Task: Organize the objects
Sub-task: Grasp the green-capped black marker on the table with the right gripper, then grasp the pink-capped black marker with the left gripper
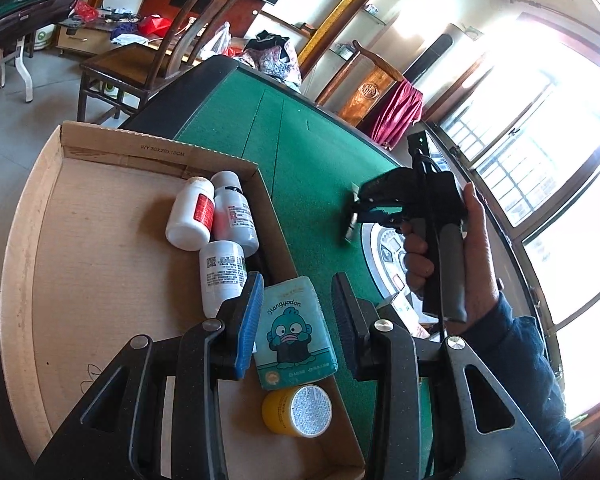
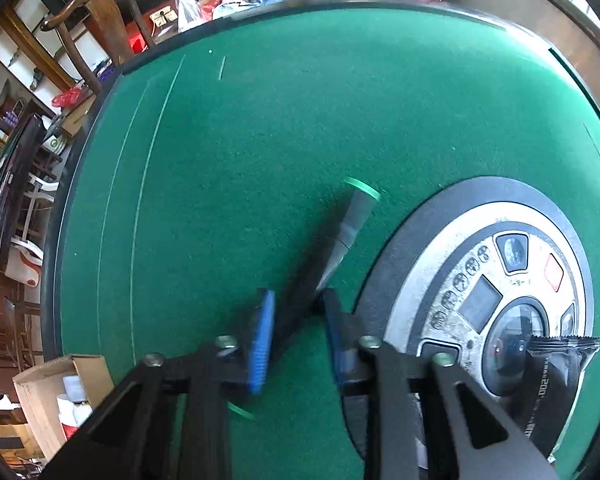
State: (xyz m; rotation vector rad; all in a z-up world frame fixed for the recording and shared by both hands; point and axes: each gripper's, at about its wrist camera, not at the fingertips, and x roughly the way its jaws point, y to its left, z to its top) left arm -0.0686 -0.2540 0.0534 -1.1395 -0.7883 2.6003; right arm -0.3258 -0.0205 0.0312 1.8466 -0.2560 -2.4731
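Left tool (image 1: pixel 296 320) hovers over cardboard box's (image 1: pixel 100 280) right wall, pads parted either side of teal tissue pack (image 1: pixel 296 336), not pressing it. Three white bottles (image 1: pixel 216 220) lie in box beside pack; yellow jar (image 1: pixel 298 410) nearer camera. Right tool (image 2: pixel 296 320), held by hand (image 1: pixel 476 264), points steeply down at green tabletop (image 2: pixel 260 160), pads blurred; slim grey sachet (image 2: pixel 352 224) with green edge juts out between them, apparently gripped. Black packet (image 2: pixel 556 376) on round control panel (image 2: pixel 500 280).

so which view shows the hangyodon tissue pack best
The left wrist view: the tissue pack sits close and sharp between that tool's fingers, cartoon and lettering readable, on the cardboard box edge. The right wrist view shows only a corner of the box, not the pack.
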